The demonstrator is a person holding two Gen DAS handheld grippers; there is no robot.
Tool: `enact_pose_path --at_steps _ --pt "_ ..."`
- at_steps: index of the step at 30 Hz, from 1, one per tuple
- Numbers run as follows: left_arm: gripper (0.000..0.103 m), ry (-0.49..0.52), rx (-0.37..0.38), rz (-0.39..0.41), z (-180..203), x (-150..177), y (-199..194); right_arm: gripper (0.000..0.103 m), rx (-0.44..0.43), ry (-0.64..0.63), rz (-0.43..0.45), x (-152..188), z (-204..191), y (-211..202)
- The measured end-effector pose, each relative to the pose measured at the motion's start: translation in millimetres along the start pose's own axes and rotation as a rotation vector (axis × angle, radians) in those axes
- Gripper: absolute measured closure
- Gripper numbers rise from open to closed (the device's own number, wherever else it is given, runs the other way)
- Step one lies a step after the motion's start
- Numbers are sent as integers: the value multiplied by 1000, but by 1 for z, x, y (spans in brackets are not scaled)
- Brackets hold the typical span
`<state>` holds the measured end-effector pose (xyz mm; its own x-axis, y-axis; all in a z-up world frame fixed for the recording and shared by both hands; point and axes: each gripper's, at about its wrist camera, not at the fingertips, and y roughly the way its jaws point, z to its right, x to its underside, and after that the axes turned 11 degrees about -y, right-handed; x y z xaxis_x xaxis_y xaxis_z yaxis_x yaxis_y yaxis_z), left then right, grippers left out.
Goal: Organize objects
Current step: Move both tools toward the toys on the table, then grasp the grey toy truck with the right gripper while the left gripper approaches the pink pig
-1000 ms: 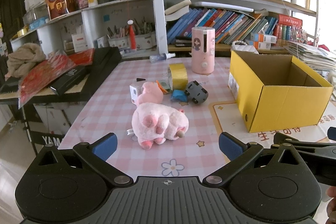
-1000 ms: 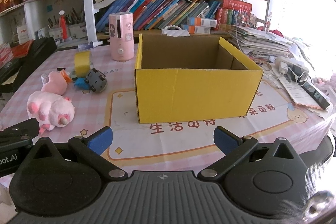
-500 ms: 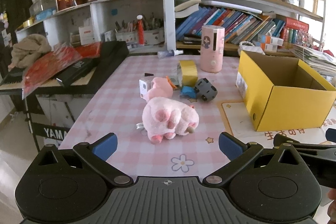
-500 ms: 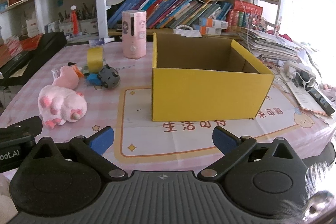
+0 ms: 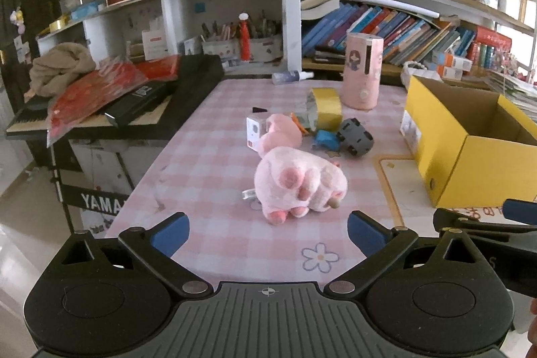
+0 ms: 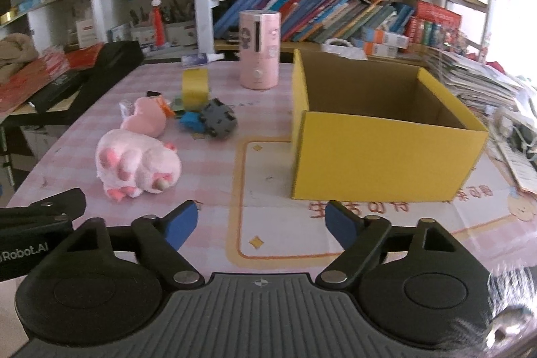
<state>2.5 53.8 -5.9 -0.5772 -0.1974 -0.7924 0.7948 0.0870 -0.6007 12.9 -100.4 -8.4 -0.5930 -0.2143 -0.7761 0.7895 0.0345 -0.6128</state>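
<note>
Pink-checked counter [image 5: 208, 163] in a cluttered study, backed by crowded bookshelves [image 5: 396, 22]; black keyboard [image 5: 188, 79] stacked with red packets at far left.

Near centre: pink plush paw [image 5: 298, 182], lying on its side, toe pads facing the camera, well apart from the yellow box [image 6: 379, 156]. Just behind it, touching or nearly so, smaller pink plush [image 5: 282, 136] leaning against a small white carton [image 5: 254, 131]. Farther back: yellow tape roll [image 5: 324, 109] on edge, blue piece [image 5: 325, 140], grey toy wheel [image 5: 355, 140], tall pink cylinder [image 5: 364, 71] upright. Box open at the top, apparently empty, sitting on a printed mat [image 6: 268, 223] at right.

Left gripper [image 5: 266, 232]: blue pads spread wide, nothing between, aimed at the paw but short of it. Right gripper [image 6: 260, 222]: jaws just been closing partway, now narrower yet open on nothing, hanging over the mat near the box's front corner.

Likely first pick: the plush paw, closest to the left gripper. Probably very light, soft and squashy; no risk of breakage, little of slipping thanks to the fuzzy pile, but prone to sagging and swinging if pinched by a toe. Better hold across the thick middle of the body, pressing deep enough to bite into the stuffing. Small sewn tag at its left edge too flimsy to lift by. Roll and wheel apt to roll if nudged on the way.
</note>
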Motion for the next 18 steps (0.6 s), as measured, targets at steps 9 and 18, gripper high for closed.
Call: enact_pose_path --at_steps 9,18 --pt "5 -20 -32 -9 -4 -16 22 43 -78 -17 18 -23 -1 28" --pt "5 -66 0 -50 -1 -37 63 48 -131 -43 52 -71 4 75"
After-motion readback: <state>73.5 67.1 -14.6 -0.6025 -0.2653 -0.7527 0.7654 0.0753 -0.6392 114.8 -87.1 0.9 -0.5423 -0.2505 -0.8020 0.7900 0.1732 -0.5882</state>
